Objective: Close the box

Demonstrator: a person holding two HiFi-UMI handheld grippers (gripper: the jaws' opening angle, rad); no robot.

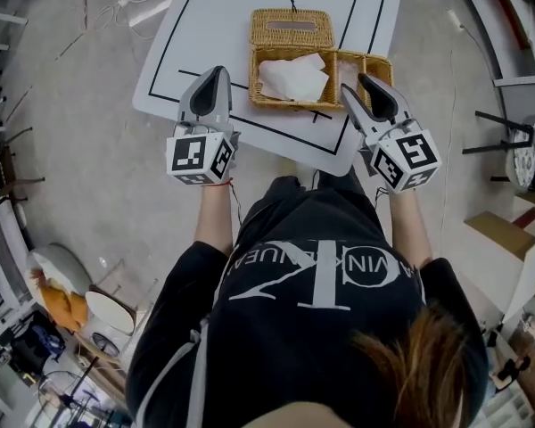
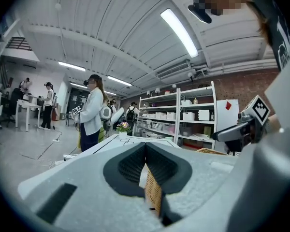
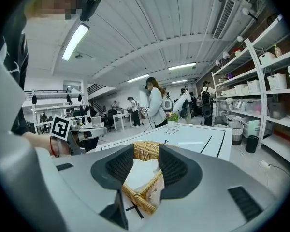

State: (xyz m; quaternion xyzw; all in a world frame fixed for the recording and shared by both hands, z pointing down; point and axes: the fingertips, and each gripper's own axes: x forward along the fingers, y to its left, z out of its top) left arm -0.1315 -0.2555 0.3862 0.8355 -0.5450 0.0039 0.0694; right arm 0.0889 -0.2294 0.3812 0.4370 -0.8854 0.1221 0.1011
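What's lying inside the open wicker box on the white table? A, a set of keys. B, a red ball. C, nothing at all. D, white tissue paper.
D: the head view shows white tissue paper filling the wicker box, with its lid flipped back behind it.

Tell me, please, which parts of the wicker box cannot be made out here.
Side compartment: head view, the right claw covers much of its inside.
Floor of the box: head view, the white paper lies over most of it.
Most of the box: left gripper view, the left claw blocks it.
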